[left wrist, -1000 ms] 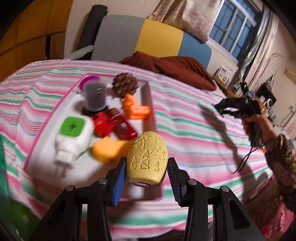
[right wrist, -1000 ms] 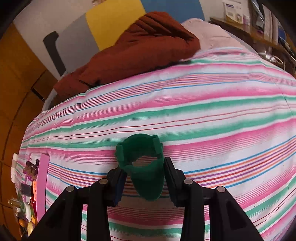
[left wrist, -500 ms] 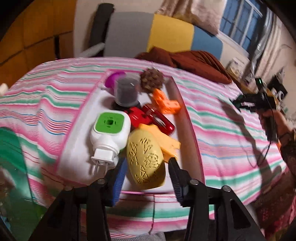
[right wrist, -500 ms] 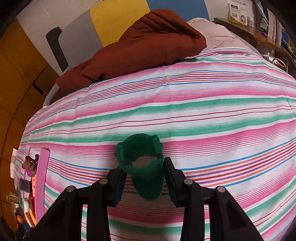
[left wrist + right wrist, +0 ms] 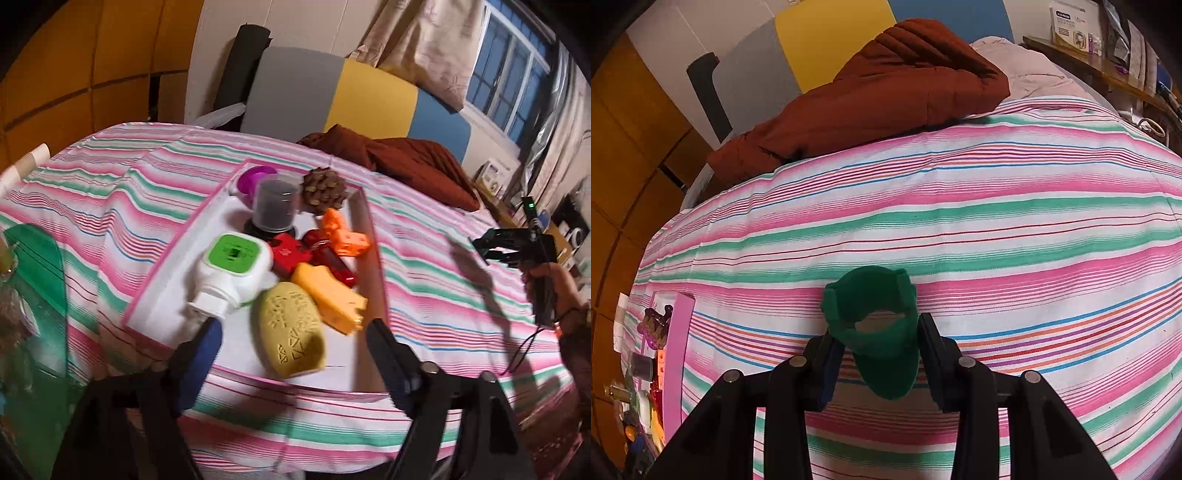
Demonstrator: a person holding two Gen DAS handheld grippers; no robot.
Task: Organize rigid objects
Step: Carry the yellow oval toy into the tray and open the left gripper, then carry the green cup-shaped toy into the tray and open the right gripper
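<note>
A pink-rimmed white tray (image 5: 177, 295) lies on the striped bed. In it sit a yellow patterned egg shape (image 5: 291, 328), a white plug-in device with a green top (image 5: 232, 273), an orange wedge (image 5: 328, 291), red pieces (image 5: 291, 253), an orange block (image 5: 343, 236), a grey cylinder (image 5: 275, 203), a purple spool (image 5: 255, 177) and a pine cone (image 5: 325, 190). My left gripper (image 5: 291, 339) is opening, its pads standing clear on either side of the yellow egg shape, which rests on the tray. My right gripper (image 5: 875, 343) is shut on a dark green ring-shaped part (image 5: 875, 325) above the bedspread.
A brown quilt (image 5: 871, 96) and a grey, yellow and blue headboard (image 5: 354, 92) lie at the far side. A hand holds the other gripper (image 5: 517, 247) at the right in the left wrist view. The tray (image 5: 677, 354) shows at the far left in the right wrist view.
The left gripper carried the yellow egg shape down onto the tray's near end and opened wide, letting it go. The right gripper stayed still, holding the green part.
</note>
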